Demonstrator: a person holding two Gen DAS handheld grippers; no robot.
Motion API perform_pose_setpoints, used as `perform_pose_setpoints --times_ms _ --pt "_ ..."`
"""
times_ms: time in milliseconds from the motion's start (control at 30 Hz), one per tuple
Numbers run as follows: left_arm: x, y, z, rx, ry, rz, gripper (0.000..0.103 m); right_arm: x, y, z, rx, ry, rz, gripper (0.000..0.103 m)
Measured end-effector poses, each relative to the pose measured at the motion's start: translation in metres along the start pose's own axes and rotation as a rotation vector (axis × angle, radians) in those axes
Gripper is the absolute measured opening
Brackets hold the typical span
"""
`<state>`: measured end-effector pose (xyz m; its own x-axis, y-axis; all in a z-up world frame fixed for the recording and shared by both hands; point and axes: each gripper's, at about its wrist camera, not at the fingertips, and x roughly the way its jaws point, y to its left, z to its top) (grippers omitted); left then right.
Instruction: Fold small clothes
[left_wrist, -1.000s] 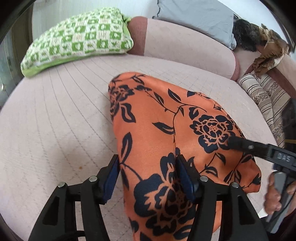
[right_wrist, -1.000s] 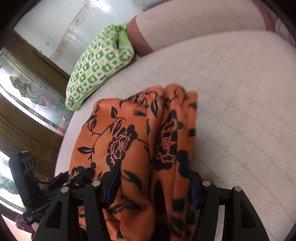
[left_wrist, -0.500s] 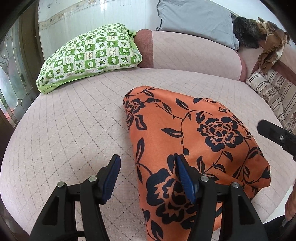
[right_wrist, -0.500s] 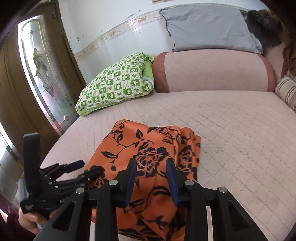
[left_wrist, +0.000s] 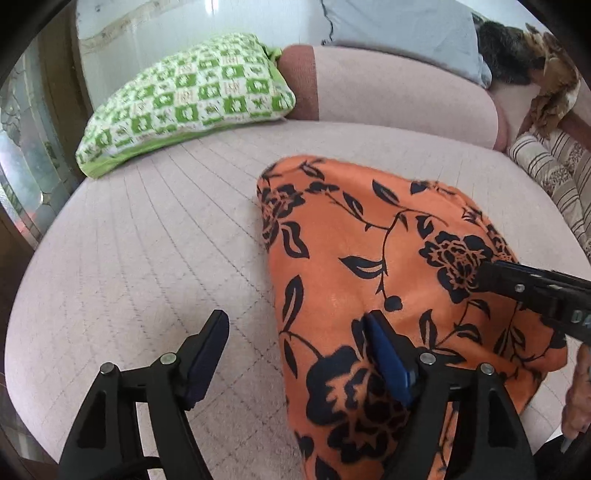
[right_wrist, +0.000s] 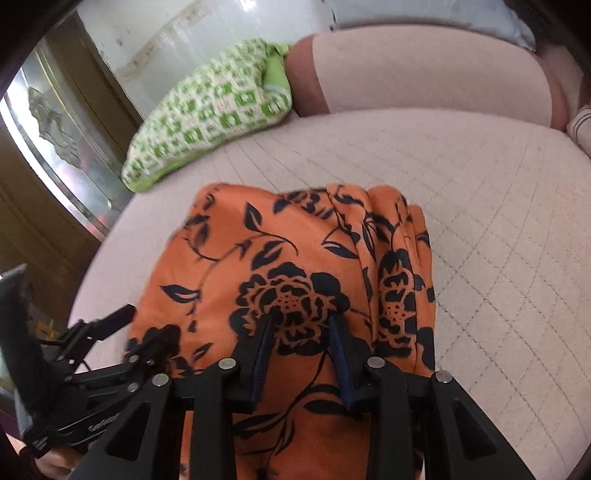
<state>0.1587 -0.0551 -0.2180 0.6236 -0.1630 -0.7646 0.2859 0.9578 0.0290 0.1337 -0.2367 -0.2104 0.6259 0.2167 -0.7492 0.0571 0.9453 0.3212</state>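
— Two grippers, and both are mine. What do you want to know?

— Where is the cloth?

— The orange cloth (left_wrist: 373, 266) with dark flowers lies folded on the pink quilted bed (left_wrist: 140, 258), near the front edge. One side is bunched up in thick folds.

— What is your left gripper (left_wrist: 295, 354) doing?

— Its jaws have just been opening, and they stand wide now. One finger is over the bare bed. The other finger (left_wrist: 388, 354) rests on the cloth. Nothing is pinched between them.

— And your right gripper (right_wrist: 301, 325)?

— Its jaws have just been closing and sit much closer together. Both tips touch the top of the cloth, right on a big dark flower. There is a gap between them, and I cannot tell if any cloth is caught in it.

— What else is there?

— A green checked pillow (left_wrist: 188, 99) at the far side, next to a long pink bolster (left_wrist: 402, 92), well apart from the cloth.
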Motion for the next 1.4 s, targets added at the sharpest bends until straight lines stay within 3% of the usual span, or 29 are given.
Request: perform_pose_setpoints --times_ms 333,400,500,600,667,733,767,1000,1400 --pt "-0.116 -0.002 0.003 -0.003 -0.168 0.152 0.082 -0.13 0.011 -0.025 -0.001 -0.271 -0.117 0.037" --pt "-0.142 0.0 0.007 -0.023 -0.211 0.17 0.092 -0.149 0.016 -0.03 -0.011 -0.291 -0.148 0.037" --pt "-0.176 0.001 0.013 -0.038 -0.278 0.196 0.092 -0.178 0.023 -0.031 -0.032 -0.32 -0.191 0.037" --pt "-0.202 0.002 0.017 -0.046 -0.299 0.207 0.093 -0.209 0.033 -0.032 -0.037 -0.361 -0.181 0.037" --pt "-0.215 0.002 0.021 -0.051 -0.311 0.217 0.093 -0.225 0.04 -0.033 -0.05 -0.377 -0.184 0.043" --pt "-0.23 0.004 0.022 -0.057 -0.339 0.232 0.093 -0.24 0.047 -0.035 -0.052 -0.395 -0.177 0.059" --pt "-0.239 0.005 0.022 -0.062 -0.355 0.238 0.093 -0.246 0.051 -0.036 -0.051 -0.407 -0.167 0.06" --pt "-0.277 0.014 0.019 -0.093 -0.427 0.24 0.1 -0.272 0.078 -0.046 -0.104 -0.436 -0.108 0.06" --pt "-0.292 0.031 0.014 -0.134 -0.44 0.231 0.1 -0.265 0.086 -0.058 -0.117 -0.408 -0.134 0.06"
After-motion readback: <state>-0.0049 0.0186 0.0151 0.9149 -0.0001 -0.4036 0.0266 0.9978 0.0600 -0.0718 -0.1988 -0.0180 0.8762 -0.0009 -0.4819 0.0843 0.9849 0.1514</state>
